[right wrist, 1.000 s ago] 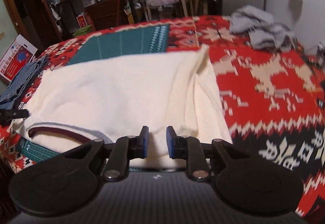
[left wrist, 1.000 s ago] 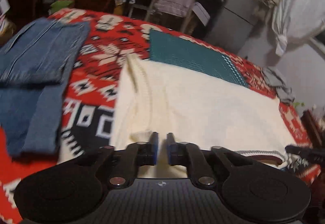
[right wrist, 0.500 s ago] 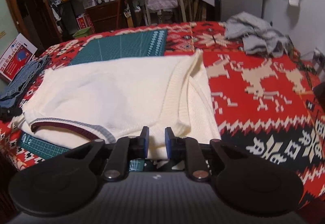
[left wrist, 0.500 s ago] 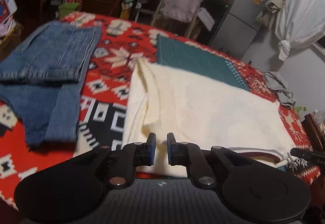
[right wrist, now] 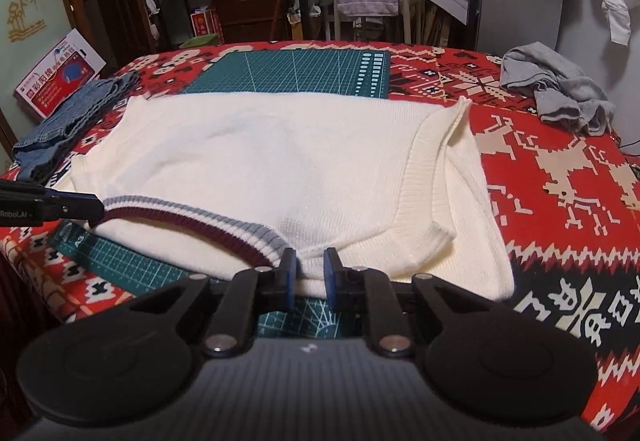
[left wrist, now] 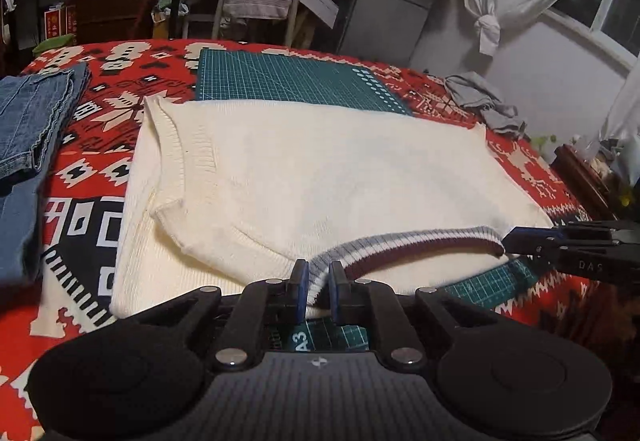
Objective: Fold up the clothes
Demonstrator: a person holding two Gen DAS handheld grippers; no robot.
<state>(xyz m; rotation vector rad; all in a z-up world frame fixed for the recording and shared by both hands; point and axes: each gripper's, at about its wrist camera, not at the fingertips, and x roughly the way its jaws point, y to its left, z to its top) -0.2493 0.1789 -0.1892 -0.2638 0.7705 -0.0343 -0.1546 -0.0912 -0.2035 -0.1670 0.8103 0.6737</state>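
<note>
Left gripper (left wrist: 318, 287) low at the near edge, jaws a narrow gap apart, striped neckband (left wrist: 404, 241) of the cream sweater (left wrist: 320, 177) lying between the pads; clamped or not, cannot tell. Right gripper (right wrist: 307, 273) likewise parted slightly at the collar's other end, grip unclear. Sweater spread flat over a green cutting mat (left wrist: 288, 81) on the red patterned blanket (right wrist: 560, 177). Folded jeans (left wrist: 28, 121) left, grey garment (right wrist: 556, 93) far right.
</note>
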